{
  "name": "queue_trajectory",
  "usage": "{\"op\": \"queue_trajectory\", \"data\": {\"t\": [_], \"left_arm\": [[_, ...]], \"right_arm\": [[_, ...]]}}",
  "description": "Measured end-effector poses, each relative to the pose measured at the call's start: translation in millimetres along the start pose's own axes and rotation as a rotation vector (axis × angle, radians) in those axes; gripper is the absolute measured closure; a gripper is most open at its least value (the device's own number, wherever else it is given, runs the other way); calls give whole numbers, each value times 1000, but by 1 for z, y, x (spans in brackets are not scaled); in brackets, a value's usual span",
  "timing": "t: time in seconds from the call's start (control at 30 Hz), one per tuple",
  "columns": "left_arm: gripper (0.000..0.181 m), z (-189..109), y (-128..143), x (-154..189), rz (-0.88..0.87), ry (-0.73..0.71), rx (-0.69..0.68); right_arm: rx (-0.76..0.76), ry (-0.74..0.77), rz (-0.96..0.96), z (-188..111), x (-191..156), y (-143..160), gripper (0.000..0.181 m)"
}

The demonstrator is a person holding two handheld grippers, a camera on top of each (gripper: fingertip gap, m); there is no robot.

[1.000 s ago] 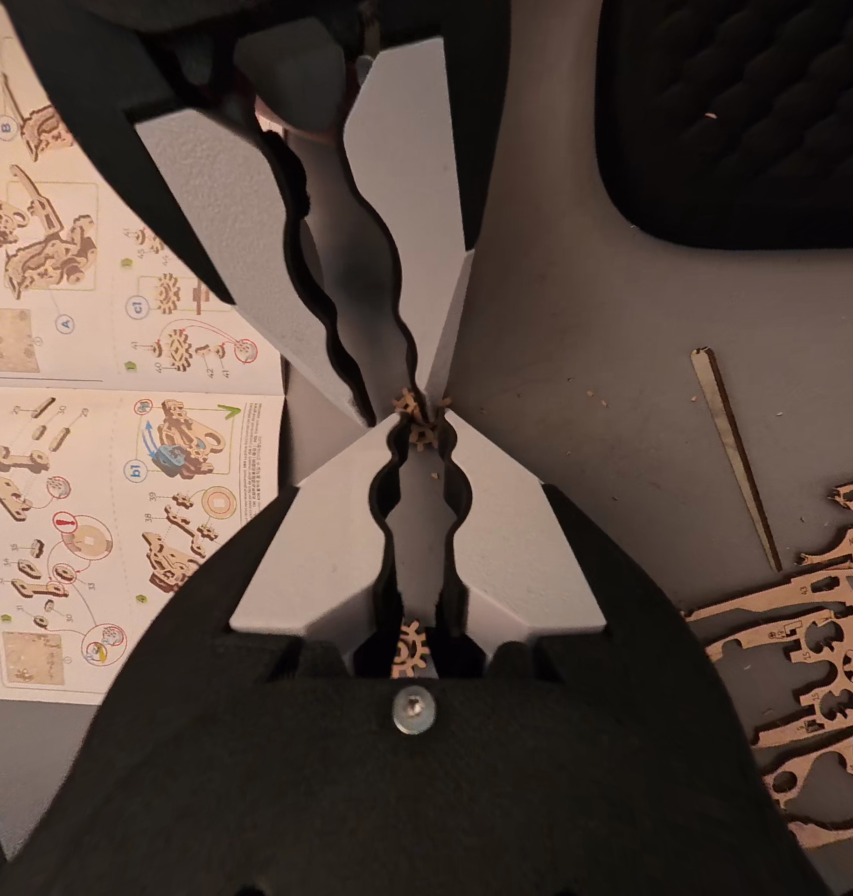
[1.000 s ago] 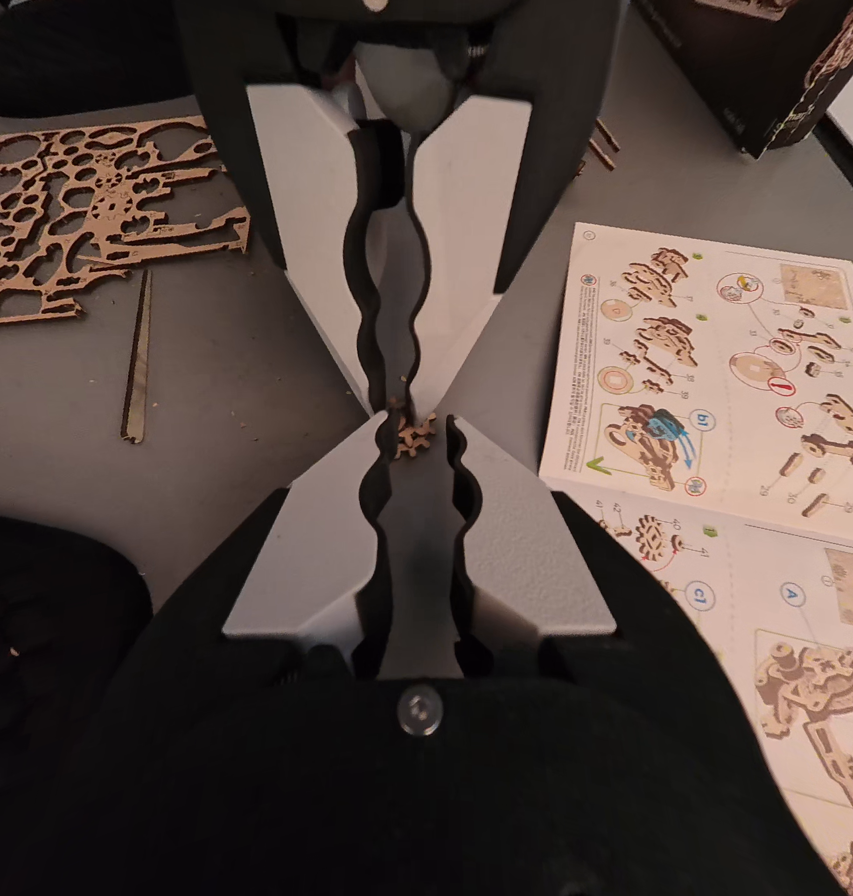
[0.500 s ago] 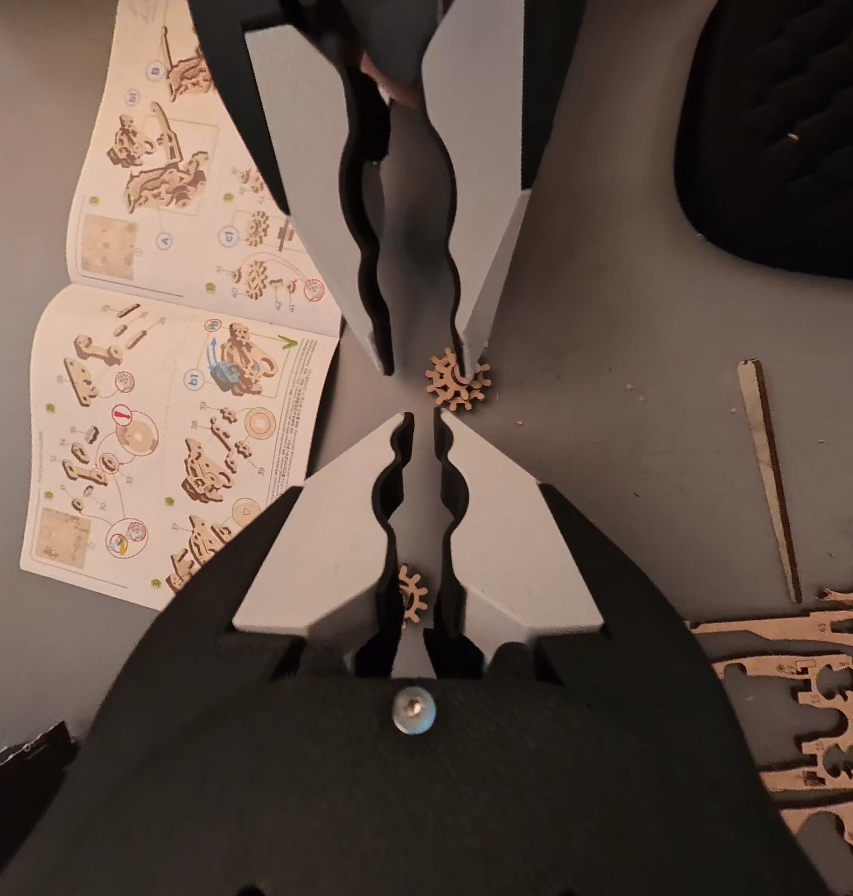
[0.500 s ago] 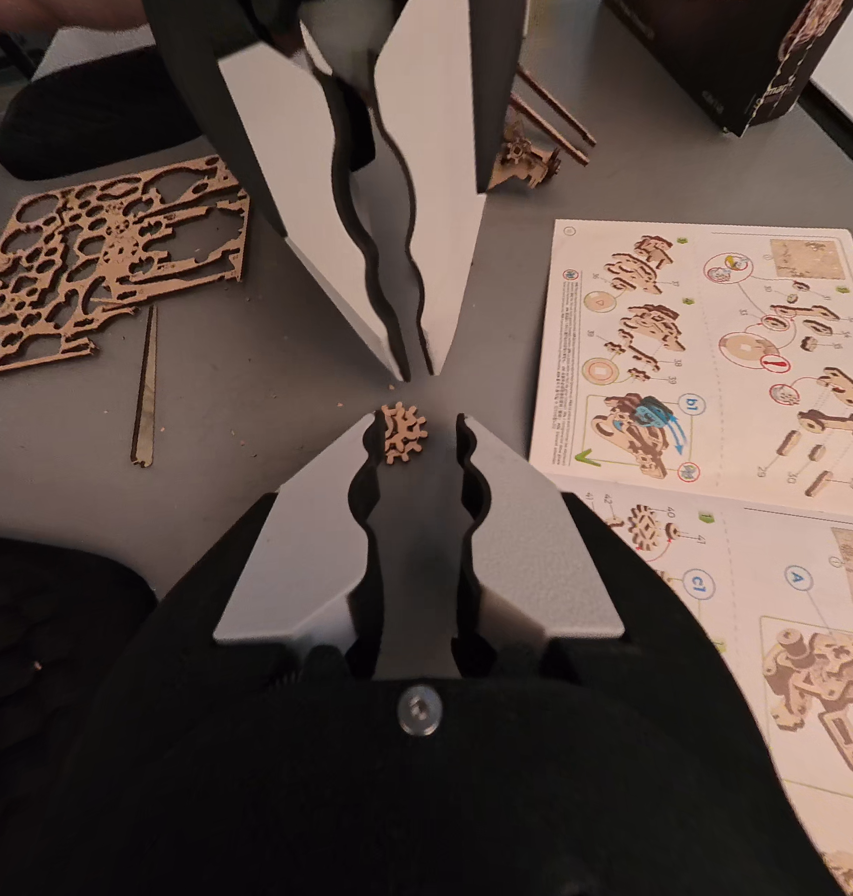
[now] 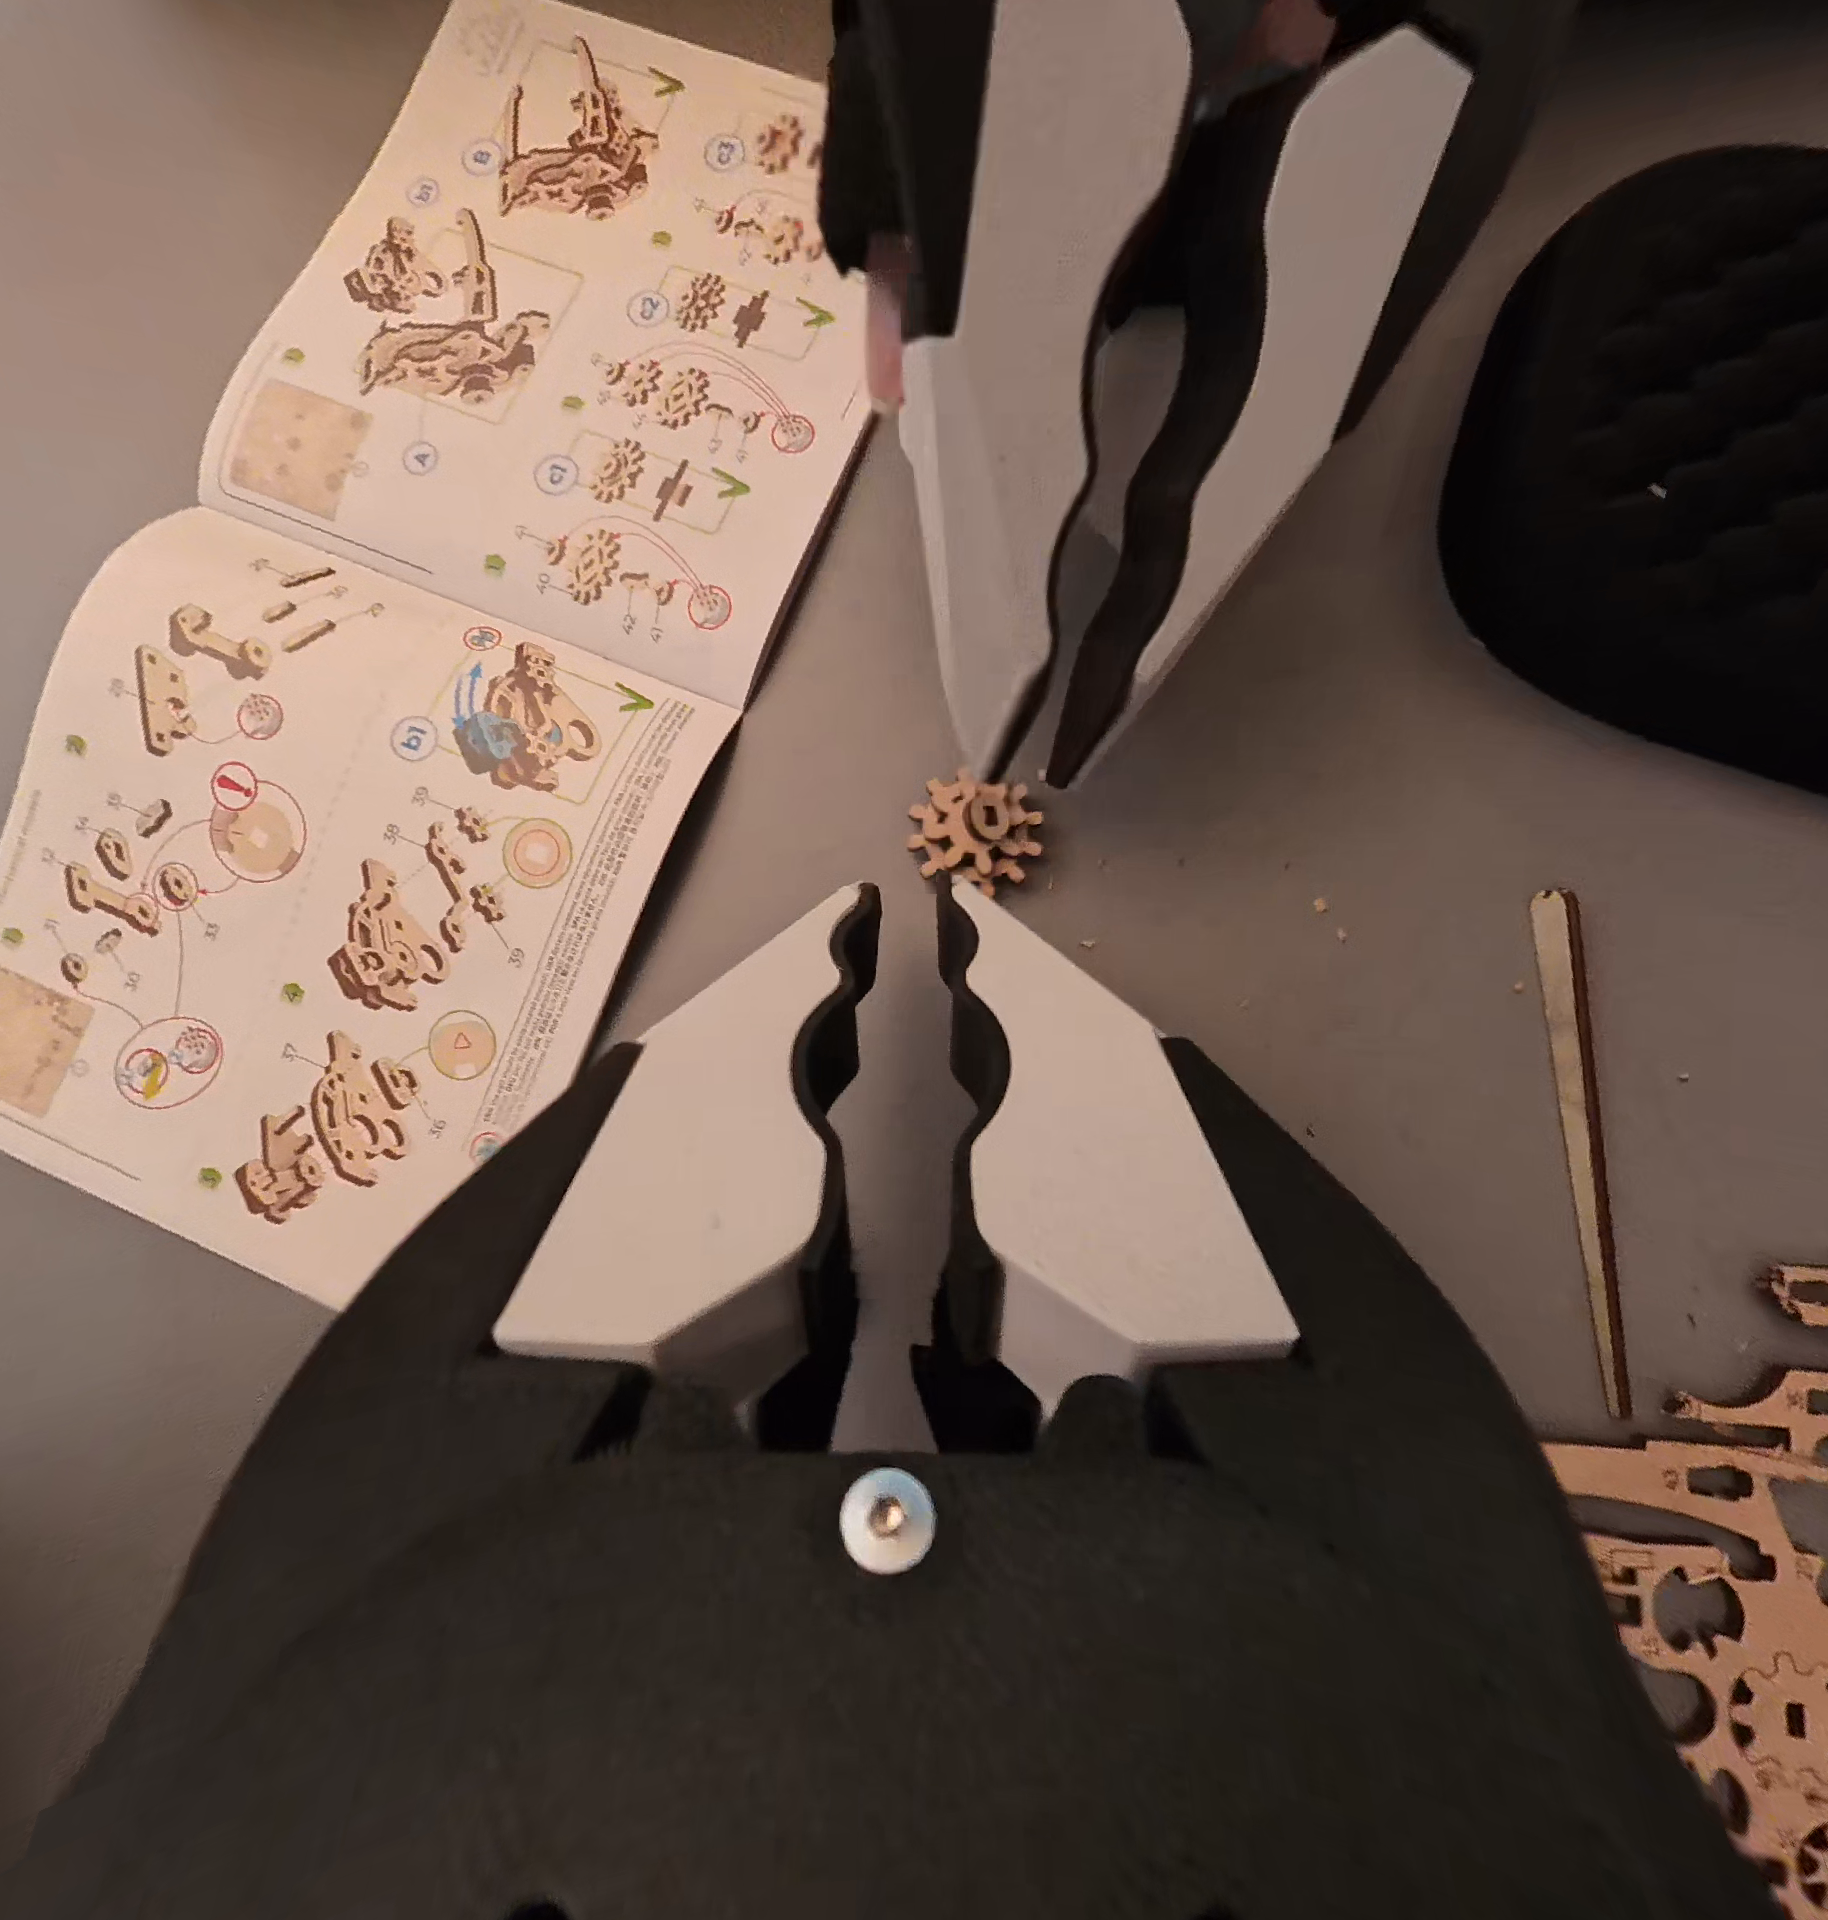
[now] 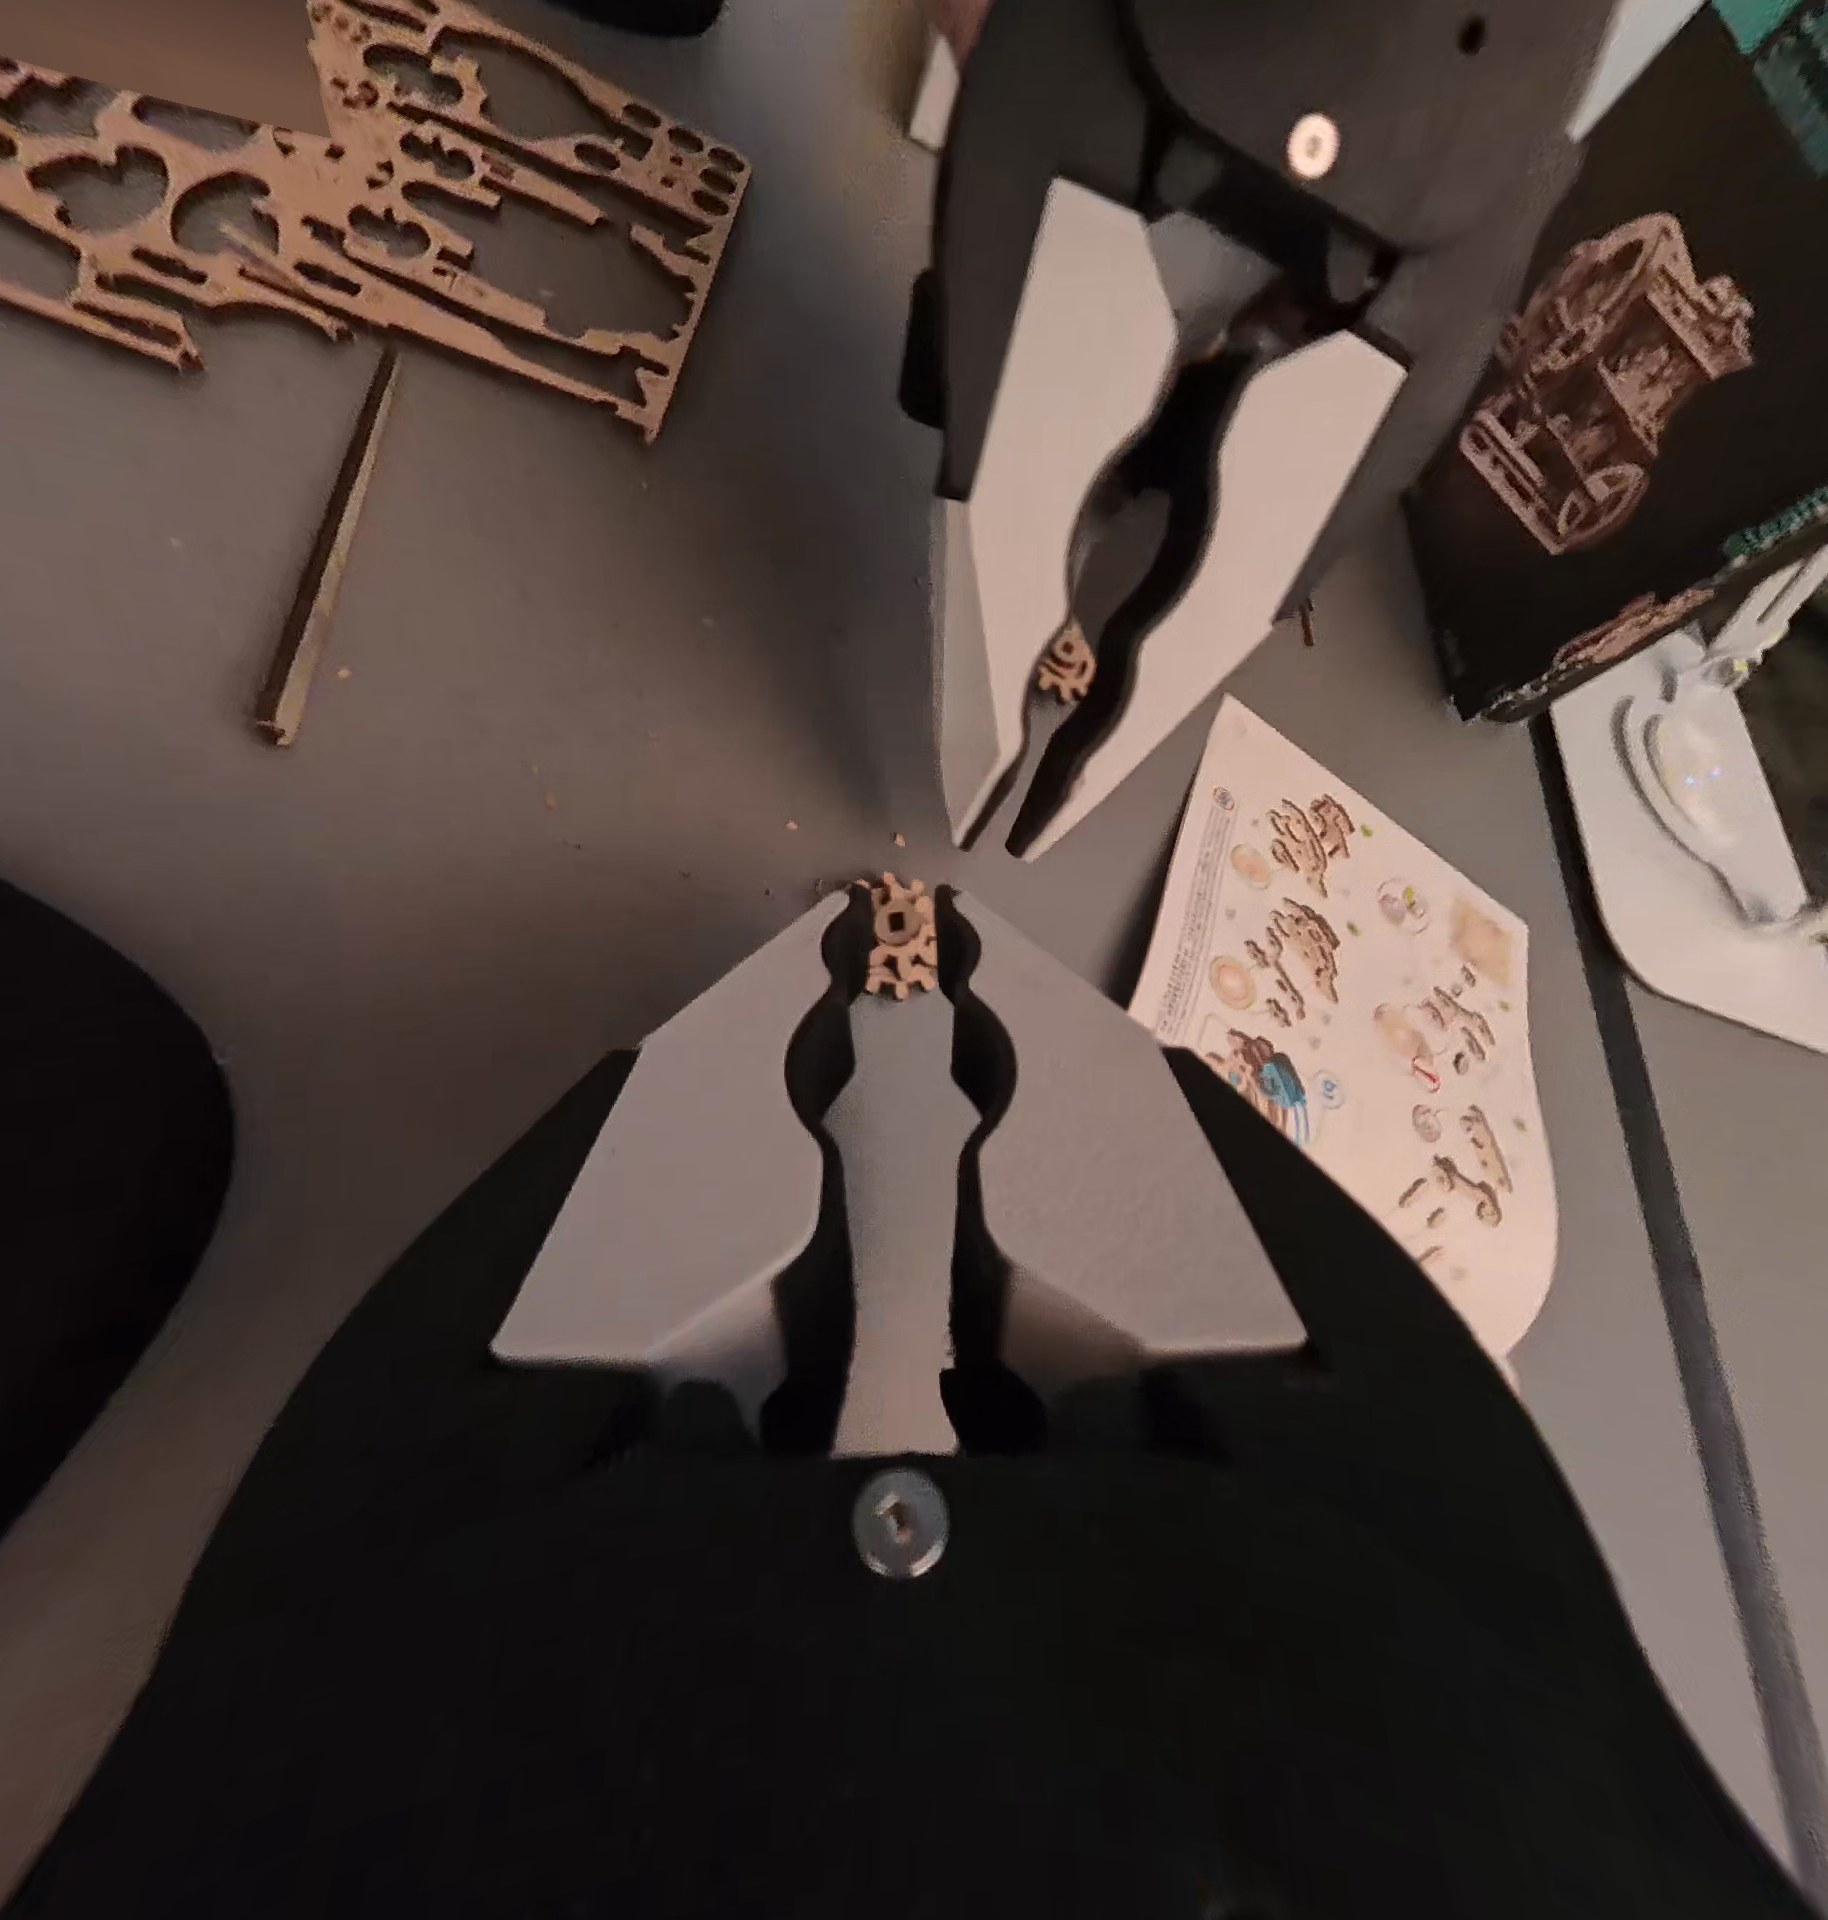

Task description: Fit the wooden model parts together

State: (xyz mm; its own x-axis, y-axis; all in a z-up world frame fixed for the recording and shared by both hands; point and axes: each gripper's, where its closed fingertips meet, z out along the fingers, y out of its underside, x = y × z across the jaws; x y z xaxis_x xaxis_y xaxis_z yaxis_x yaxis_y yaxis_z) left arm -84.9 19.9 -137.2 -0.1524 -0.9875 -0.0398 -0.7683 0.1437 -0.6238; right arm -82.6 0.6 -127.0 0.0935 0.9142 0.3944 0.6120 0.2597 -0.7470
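Left wrist view is showing the gear [image 5: 977, 842] lying flat on the grey table [image 5: 1305, 1039], just beyond the right-hand fingertip of the left gripper [image 5: 905, 899] and almost touching it. That gripper's fingers are sitting nearly together, with only a thin slit showing at the tips. The right gripper [image 5: 1024, 769] is reaching in from the far side, its tips resting at the gear's far edge. The gear is lying past the tips, not flanked by them, and a narrow gap is showing between them.

Right wrist view is looking down along the right gripper's fingers. The gear is appearing in the gap at their tips and filling most of its width, but the fingers are standing slightly apart and not pinching it. In the same view a smaller cog [image 6: 1066, 665] is sitting wedged between the left gripper's wavy pads, partway up from the tips.

An open booklet [image 5: 370, 727] is lying on the table near the left gripper. A thin strip [image 5: 1575, 1143] and a cut-out sheet [image 5: 1741, 1621] are lying on its other side, well apart from the gear. A black cushion [image 5: 1699, 468] is resting beyond the strip. A dark box [image 6: 1616, 364] is standing behind the left gripper.
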Motion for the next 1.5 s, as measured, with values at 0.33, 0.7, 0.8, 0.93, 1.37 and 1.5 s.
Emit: {"op": "queue_trajectory", "data": {"t": [0.33, 0.7, 0.8, 0.93, 1.37, 1.5], "left_arm": [[174, 3, 3, 2, -22, -16, 69], [161, 9, -1, 14, 63, 41, 124], [159, 13, 1, 16, 99, 40, 115], [159, 18, 2, 16, 141, 24, 100], [163, 21, 0, 15, 211, -24, 114], [163, 22, -1, 16, 193, -14, 131]], "right_arm": [[-63, 6, -79, 10, -3, 6, 176], [-71, -14, -20, 12, -2, 12, 174], [-74, -11, -6, 13, 0, 12, 174], [-66, -31, 67, 13, 2, 11, 174], [-93, -133, 261, 9, 3, 15, 175], [-125, -161, 299, 8, 3, 15, 174]]}}
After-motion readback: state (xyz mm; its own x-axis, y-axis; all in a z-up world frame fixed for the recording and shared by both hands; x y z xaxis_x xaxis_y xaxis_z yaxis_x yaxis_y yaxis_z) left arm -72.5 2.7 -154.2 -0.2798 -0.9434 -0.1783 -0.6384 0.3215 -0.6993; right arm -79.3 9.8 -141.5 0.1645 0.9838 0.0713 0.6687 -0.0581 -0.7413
